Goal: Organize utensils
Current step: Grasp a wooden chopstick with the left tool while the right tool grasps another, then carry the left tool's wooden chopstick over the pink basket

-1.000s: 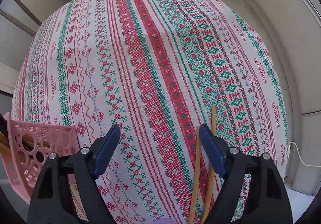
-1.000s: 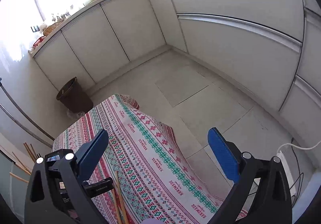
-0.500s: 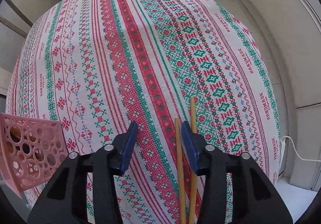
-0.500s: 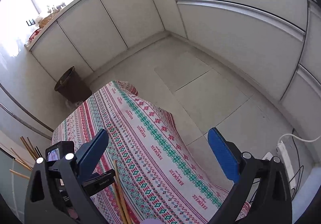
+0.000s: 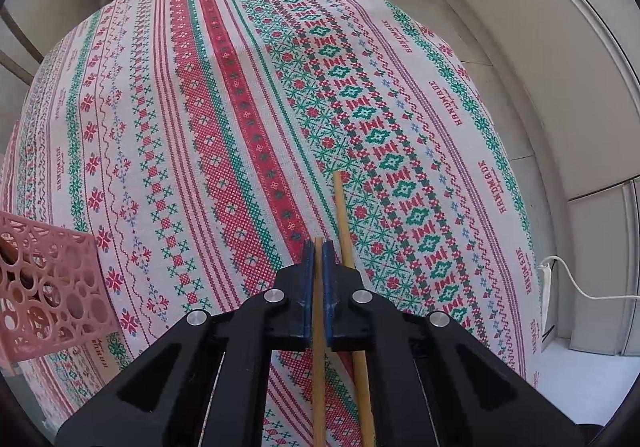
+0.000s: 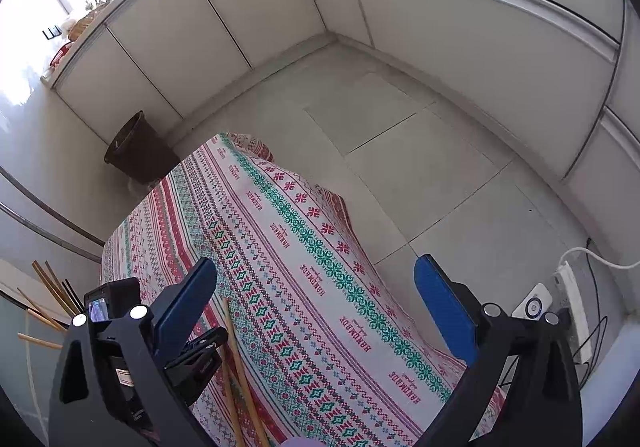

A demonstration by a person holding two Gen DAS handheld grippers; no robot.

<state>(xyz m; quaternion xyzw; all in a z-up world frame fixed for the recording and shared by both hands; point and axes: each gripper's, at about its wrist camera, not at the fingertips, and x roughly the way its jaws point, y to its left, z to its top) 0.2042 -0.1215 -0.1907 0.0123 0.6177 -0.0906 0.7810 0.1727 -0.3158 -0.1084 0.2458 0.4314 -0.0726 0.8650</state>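
Observation:
Two wooden chopsticks lie on the patterned tablecloth (image 5: 224, 119). My left gripper (image 5: 318, 247) is shut on the left chopstick (image 5: 319, 367), which runs between its blue pads. The other chopstick (image 5: 344, 223) lies just right of the jaws on the cloth. A pink perforated basket (image 5: 48, 287) stands at the left edge. My right gripper (image 6: 316, 303) is open and empty, held above the table's right side; the left gripper (image 6: 200, 355) and the chopsticks (image 6: 240, 359) show below it.
Several more chopsticks (image 6: 52, 291) stick up from a holder at the far left. A dark waste bin (image 6: 136, 147) stands on the floor beyond the table. A white power strip (image 6: 572, 299) with cables lies on the floor at right.
My left gripper has closed from wide open onto the left chopstick and shifted slightly. The right gripper stays open, its view drifting a little.

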